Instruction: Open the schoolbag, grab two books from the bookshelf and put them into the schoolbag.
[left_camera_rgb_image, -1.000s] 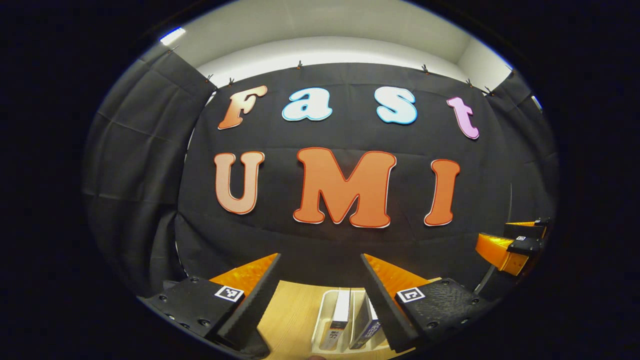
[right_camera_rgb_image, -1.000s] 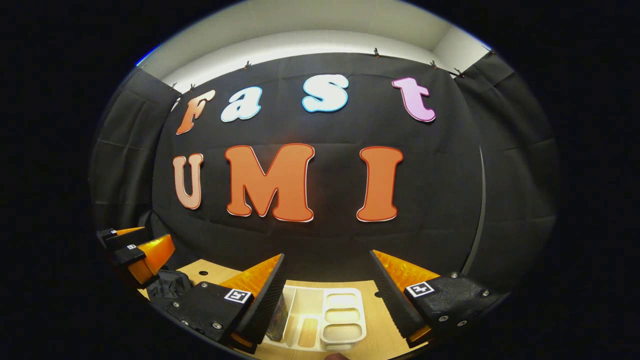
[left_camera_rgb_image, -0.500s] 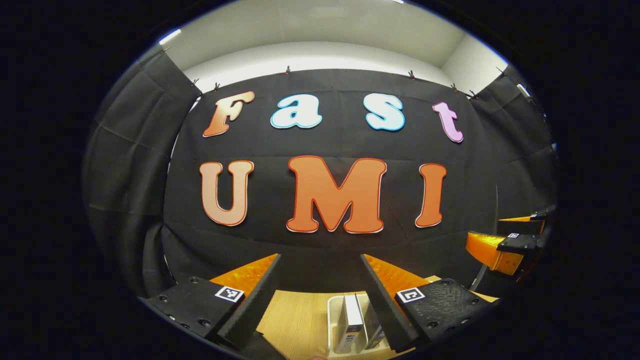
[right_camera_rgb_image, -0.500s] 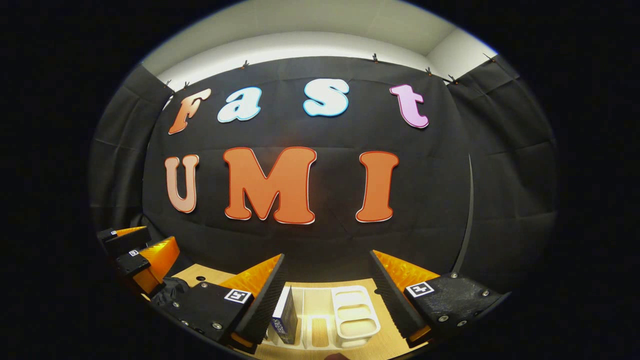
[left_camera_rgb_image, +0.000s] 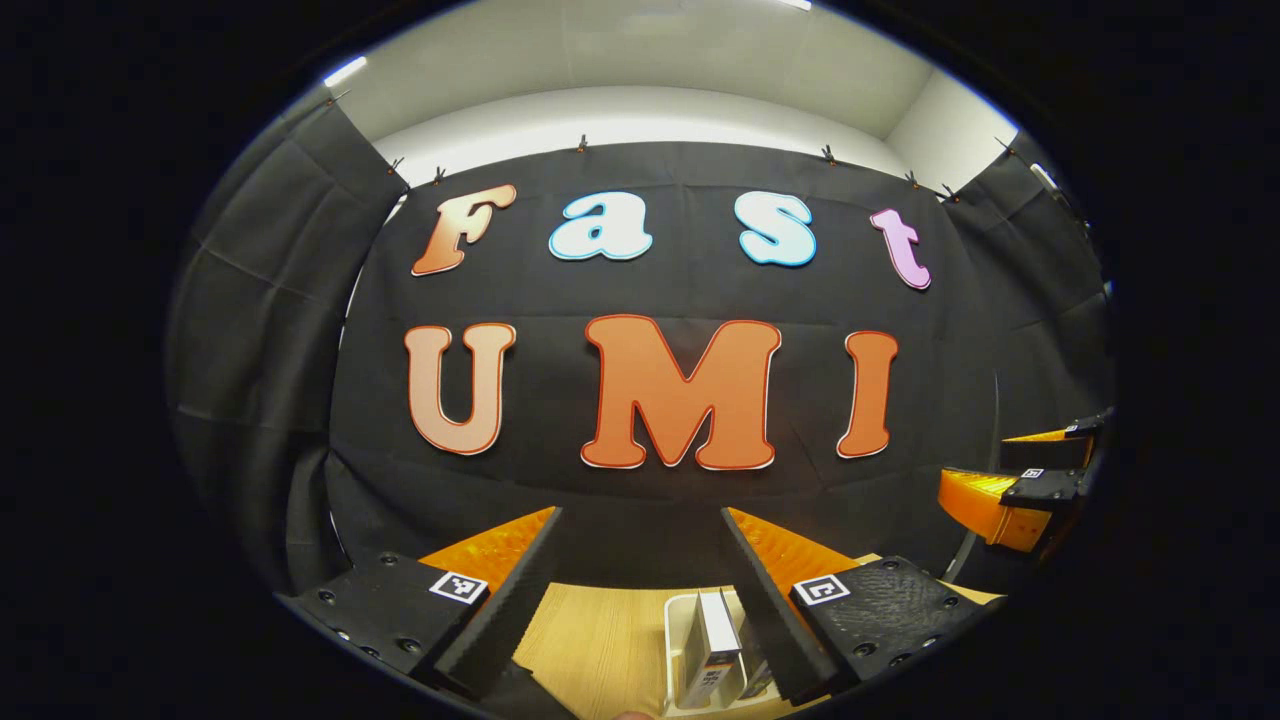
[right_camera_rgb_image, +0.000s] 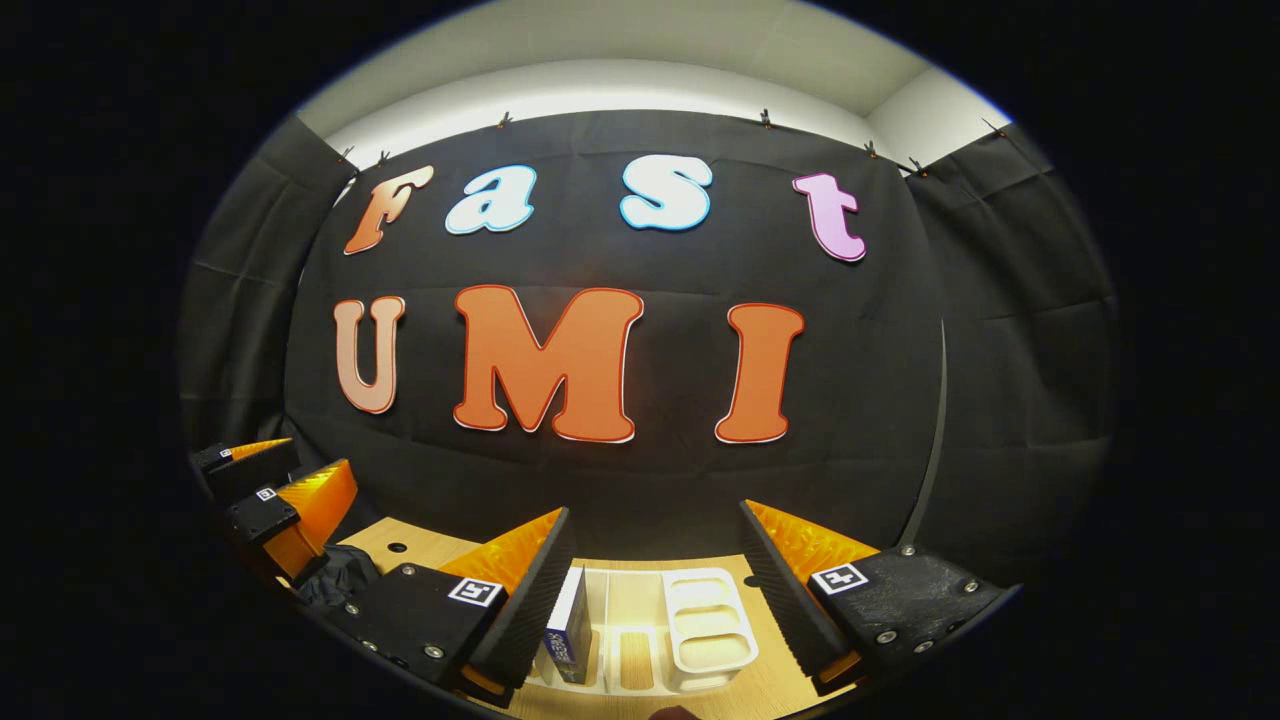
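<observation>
Two books standing upright in a white bookshelf rack (left_camera_rgb_image: 676, 640) on a wooden tabletop (left_camera_rgb_image: 590, 640), seen between the spread fingers of the left gripper (left_camera_rgb_image: 640, 580). Nearer book (left_camera_rgb_image: 712, 640) white-faced with a dark lower patch, top edge toward the camera; second book (left_camera_rgb_image: 752, 660) just behind the right finger, mostly covered, cover hard to make out. Both cut off at the bottom of the left gripper view. Long axes vertical, spines running away from the jaws.

In the right gripper view, right gripper (right_camera_rgb_image: 655, 575) held with fingers wide apart and nothing between the pads. One dark blue book (right_camera_rgb_image: 570, 630) with a white top edge, upright, right against the inner side of the left finger (touching or not, cannot tell). Same white rack (right_camera_rgb_image: 630, 615) lying between the jaws, slotted dividers toward the left, a section with three rounded recesses (right_camera_rgb_image: 705, 630) toward the right. Lower end of rack and book cut off.

Black crumpled shape (right_camera_rgb_image: 335, 580) beyond the left finger, low on the table (possibly the schoolbag, too little visible to tell). Other gripper far off to that side (right_camera_rgb_image: 270, 495), jaws apart; likewise far right in the left gripper view (left_camera_rgb_image: 1020, 480).
</observation>
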